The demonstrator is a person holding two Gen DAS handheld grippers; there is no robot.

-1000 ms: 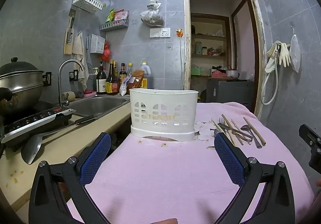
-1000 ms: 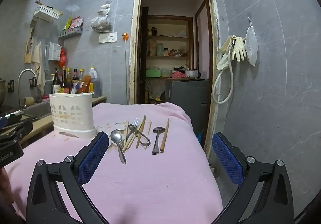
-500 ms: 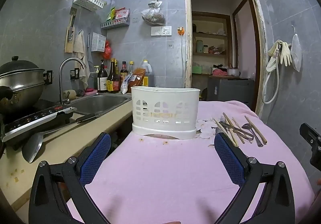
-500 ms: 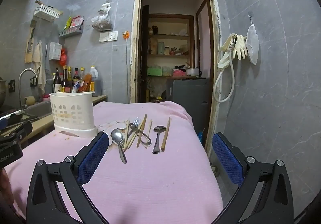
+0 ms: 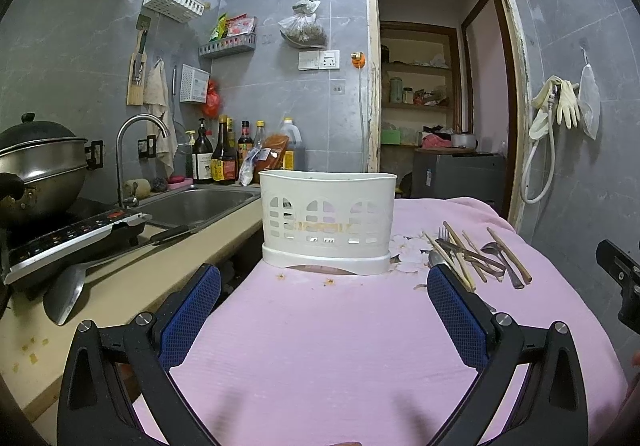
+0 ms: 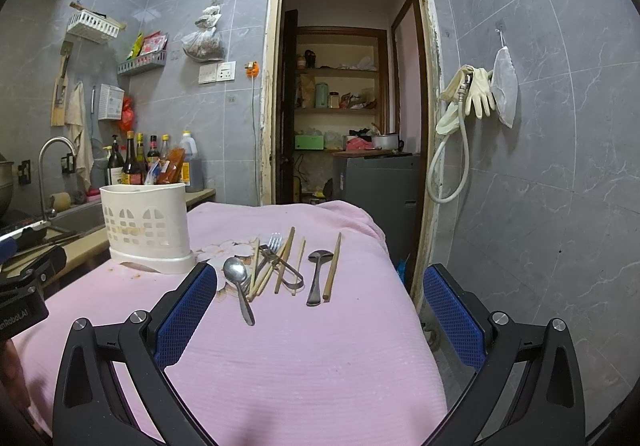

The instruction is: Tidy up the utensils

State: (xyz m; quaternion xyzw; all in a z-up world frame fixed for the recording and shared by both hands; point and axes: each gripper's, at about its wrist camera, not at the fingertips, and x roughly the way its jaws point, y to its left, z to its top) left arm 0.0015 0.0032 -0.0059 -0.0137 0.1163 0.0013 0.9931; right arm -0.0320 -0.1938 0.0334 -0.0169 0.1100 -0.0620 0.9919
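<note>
A white slotted utensil holder (image 5: pixel 326 220) (image 6: pixel 146 226) stands upright on the pink cloth (image 5: pixel 320 346) (image 6: pixel 304 358). To its right lies a loose pile of utensils: two metal spoons (image 6: pixel 238 282) (image 6: pixel 318 272), a fork (image 6: pixel 272 248) and several wooden chopsticks (image 6: pixel 333 266) (image 5: pixel 508 254). My left gripper (image 5: pixel 324 298) is open, held low in front of the holder, apart from it. My right gripper (image 6: pixel 320 298) is open too, hovering short of the utensil pile with nothing between its fingers.
A counter on the left carries a sink (image 5: pixel 196 206), a tap (image 5: pixel 132 150), sauce bottles (image 5: pixel 224 158), an induction hob (image 5: pixel 68 234) with a steel pot (image 5: pixel 36 162), and a ladle (image 5: pixel 72 286). A doorway (image 6: pixel 344 106) opens behind. The cloth drops off at its right edge (image 6: pixel 404 286).
Both views have shifted only slightly; the holder and utensils sit a touch lower in the left view. Neither gripper has changed its opening, and nothing on the cloth has moved.
</note>
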